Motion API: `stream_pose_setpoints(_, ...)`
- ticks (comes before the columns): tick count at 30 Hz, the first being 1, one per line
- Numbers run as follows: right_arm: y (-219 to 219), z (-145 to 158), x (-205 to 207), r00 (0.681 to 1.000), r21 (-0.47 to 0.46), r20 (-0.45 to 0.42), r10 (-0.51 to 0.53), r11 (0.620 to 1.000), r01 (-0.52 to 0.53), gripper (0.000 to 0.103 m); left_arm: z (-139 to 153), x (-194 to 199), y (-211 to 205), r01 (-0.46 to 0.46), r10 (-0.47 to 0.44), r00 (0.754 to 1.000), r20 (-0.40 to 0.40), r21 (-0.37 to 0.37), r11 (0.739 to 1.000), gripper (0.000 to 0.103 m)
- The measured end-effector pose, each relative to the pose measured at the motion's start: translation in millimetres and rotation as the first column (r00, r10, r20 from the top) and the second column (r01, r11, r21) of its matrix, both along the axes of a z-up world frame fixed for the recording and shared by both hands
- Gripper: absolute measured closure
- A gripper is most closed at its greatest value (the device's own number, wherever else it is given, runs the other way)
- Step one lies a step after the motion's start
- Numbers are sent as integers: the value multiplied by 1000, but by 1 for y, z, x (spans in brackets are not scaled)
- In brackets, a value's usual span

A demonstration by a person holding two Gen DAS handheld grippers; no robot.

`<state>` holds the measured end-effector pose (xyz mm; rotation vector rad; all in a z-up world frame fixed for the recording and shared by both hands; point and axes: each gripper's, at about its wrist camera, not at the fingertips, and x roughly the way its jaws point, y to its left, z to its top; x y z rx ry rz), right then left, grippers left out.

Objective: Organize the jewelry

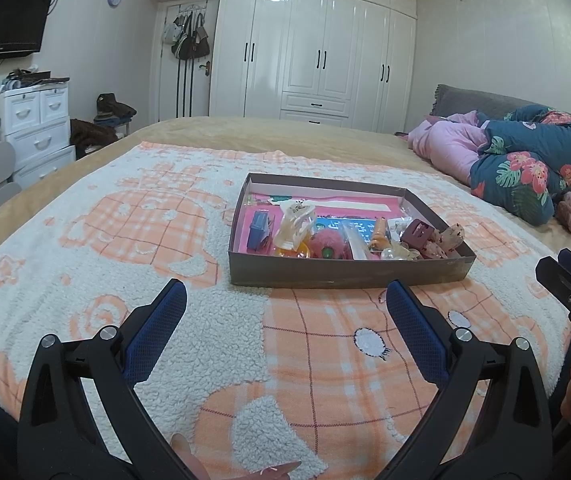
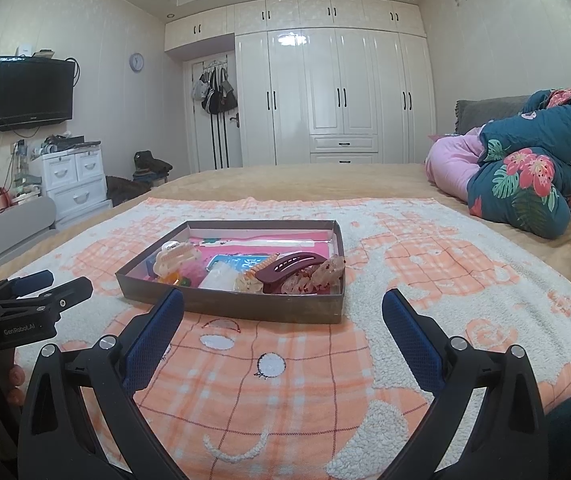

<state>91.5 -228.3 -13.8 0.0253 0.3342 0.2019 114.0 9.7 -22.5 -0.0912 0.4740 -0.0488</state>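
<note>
Both tools released, empty, near the box.
Left tool and right tool hover over the bed's blanket; shallow box ahead holds hair clips; "GenRobot.AI" marks the left tool.

Shallow brown cardboard tray lying flat on the bed's blanket. It holds heaped hair clips: a cream claw clip, a maroon barrette.

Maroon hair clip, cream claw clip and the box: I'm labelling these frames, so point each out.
maroon hair clip (image 2: 291, 267), right wrist view, on its curved top.
cream claw clip (image 2: 176, 259), right wrist view, on its toothed body.
box (image 1: 345, 274), left wrist view, on its near outer wall.
</note>
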Motion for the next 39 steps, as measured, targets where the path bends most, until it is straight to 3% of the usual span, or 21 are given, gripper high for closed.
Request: stream_pose_setpoints(39, 1, 2, -1, 1000, 0, 2, 2, 1000, -2, 6, 2, 1, 1, -8, 8, 1000, 1, 10, 1000, 11)
